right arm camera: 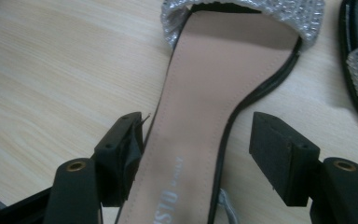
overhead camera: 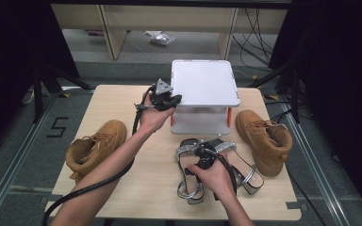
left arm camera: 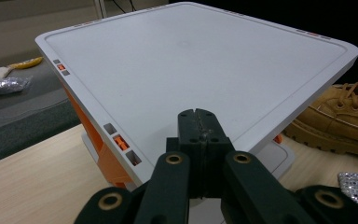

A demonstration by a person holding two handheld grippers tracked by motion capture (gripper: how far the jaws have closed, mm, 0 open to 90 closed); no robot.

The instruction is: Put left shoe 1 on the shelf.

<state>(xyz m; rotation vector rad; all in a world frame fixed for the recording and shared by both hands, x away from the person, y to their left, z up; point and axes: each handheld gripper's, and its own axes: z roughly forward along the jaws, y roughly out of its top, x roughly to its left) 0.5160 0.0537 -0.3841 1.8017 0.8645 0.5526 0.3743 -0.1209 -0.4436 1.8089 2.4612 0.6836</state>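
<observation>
Between my right gripper's (right arm camera: 198,154) wide-spread jaws lies the pink insole of a rhinestone sandal (right arm camera: 205,107), flat on the wooden table (right arm camera: 51,70); the left pad sits just against the sole's edge, the right pad stands apart from it. Its sparkly toe strap points away from me. A second sandal (overhead camera: 242,167) rests just beside it. My left gripper (left arm camera: 198,126), jaws pressed together and holding nothing, hovers at the near edge of the white shoe rack (left arm camera: 205,60), between two tan boots (overhead camera: 94,146).
</observation>
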